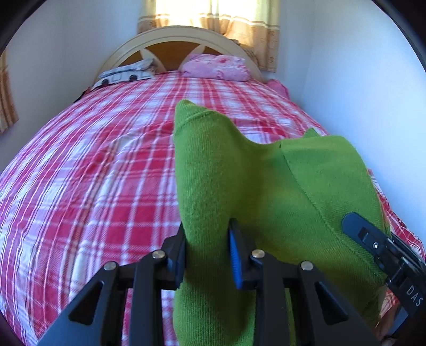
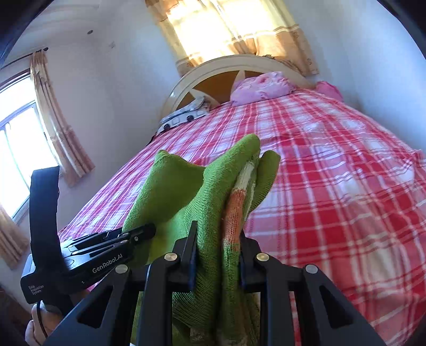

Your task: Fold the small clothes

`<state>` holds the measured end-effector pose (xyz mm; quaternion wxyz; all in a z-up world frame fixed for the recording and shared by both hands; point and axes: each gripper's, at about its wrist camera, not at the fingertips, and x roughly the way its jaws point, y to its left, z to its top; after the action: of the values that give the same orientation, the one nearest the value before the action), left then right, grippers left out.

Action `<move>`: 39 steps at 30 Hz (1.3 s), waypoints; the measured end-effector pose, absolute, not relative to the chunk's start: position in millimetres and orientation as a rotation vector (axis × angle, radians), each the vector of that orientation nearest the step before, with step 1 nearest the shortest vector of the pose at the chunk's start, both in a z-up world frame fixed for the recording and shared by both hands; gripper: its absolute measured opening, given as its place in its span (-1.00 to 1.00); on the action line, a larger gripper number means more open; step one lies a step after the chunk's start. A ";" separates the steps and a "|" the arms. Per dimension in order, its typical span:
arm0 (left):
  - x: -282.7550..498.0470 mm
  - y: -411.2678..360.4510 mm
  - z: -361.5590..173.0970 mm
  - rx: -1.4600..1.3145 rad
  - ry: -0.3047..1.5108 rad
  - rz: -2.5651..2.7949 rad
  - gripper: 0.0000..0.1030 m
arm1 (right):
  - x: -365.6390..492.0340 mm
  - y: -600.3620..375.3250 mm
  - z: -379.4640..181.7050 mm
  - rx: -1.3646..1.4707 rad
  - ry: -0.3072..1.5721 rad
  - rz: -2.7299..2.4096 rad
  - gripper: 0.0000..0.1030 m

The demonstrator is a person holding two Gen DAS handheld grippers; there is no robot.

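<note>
So you've got the green knit garment (image 1: 239, 186) pinched in both tools and held up off the bed (image 1: 93, 173). Your left tool (image 1: 207, 255) is clamped on a bunched edge of it, the fabric squeezed between the blue pads (image 1: 234, 260). Your right tool (image 2: 218, 255) is closed on another fold, where an orange and cream striped patch (image 2: 234, 213) of the knit shows right between its fingers. In the left wrist view the right tool (image 1: 383, 250) pokes in from the right edge, pressed against the cloth. In the right wrist view the left tool (image 2: 143, 231) sits just left of the garment, with your hand (image 2: 40, 322) under it. Beyond the garment the red plaid bed runs to a curved headboard (image 1: 186, 40), with a pink pillow (image 1: 215, 66) and a grey patterned pillow (image 1: 127, 73) against it. Sunlit curtains (image 1: 213, 16) hang behind that.
</note>
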<state>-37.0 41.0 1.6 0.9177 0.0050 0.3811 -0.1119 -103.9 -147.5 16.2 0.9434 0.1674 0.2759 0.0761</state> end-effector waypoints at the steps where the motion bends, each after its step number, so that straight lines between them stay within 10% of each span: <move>1: -37.8 48.3 0.3 0.002 0.787 -0.217 -0.45 | -103.4 -141.4 14.5 0.340 0.569 0.164 -0.54; 39: 37.4 274.3 -54.9 -0.045 0.776 0.282 -0.64 | 80.6 89.5 -57.3 0.166 0.721 0.447 -0.54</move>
<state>37.4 274.3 -54.9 0.9157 -0.0218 0.3772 0.1369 80.6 89.5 -57.3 0.9081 0.0802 0.3493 0.2166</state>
